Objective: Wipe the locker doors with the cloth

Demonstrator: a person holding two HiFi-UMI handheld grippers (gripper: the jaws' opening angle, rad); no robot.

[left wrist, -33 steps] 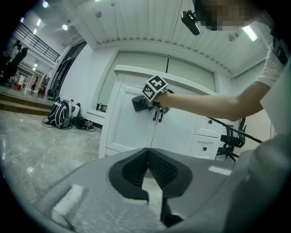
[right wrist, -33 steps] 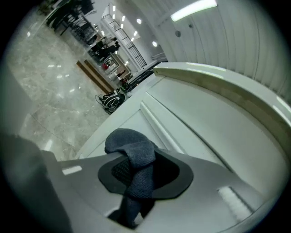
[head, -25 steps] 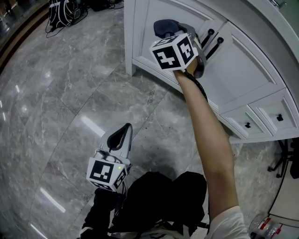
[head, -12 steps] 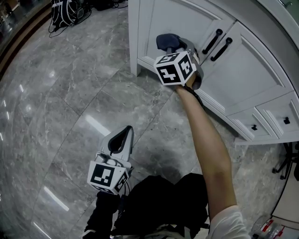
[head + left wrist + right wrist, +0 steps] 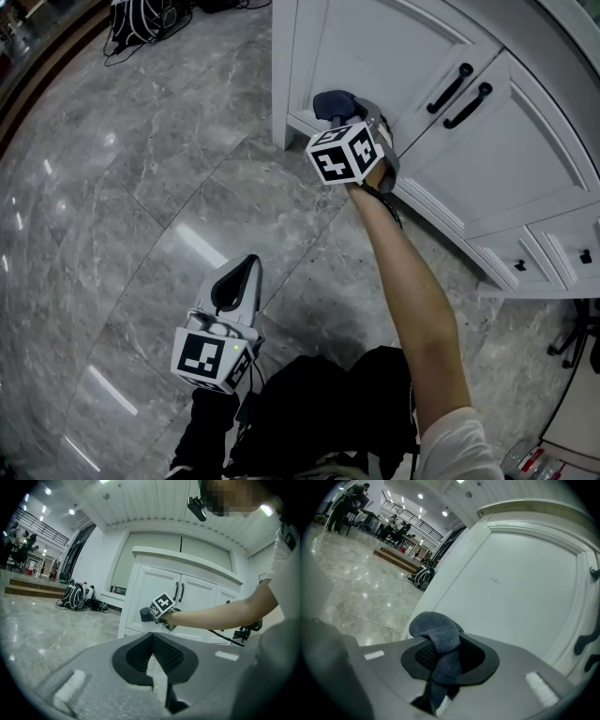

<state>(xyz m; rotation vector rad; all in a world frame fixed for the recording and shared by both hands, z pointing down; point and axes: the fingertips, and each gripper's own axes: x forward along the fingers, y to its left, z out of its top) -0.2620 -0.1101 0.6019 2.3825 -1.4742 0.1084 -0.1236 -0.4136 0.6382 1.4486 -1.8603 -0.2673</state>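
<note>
My right gripper is shut on a dark blue-grey cloth, bunched between its jaws. The cloth is held against the lower left part of a white locker door, close to the bottom edge and left of the two black handles. In the right gripper view the door panel fills the right side. My left gripper hangs low over the marble floor, away from the locker, shut with nothing in it. From the left gripper view I see the right gripper's marker cube at the door.
White drawers with small black knobs continue to the right of the doors. A black chair base stands at the far right. Backpacks and cables lie on the grey marble floor at the back left. People stand far off.
The right gripper with the cloth has slid down and left over the door, away from the handles and toward its lower edge. The left gripper has stayed low.
</note>
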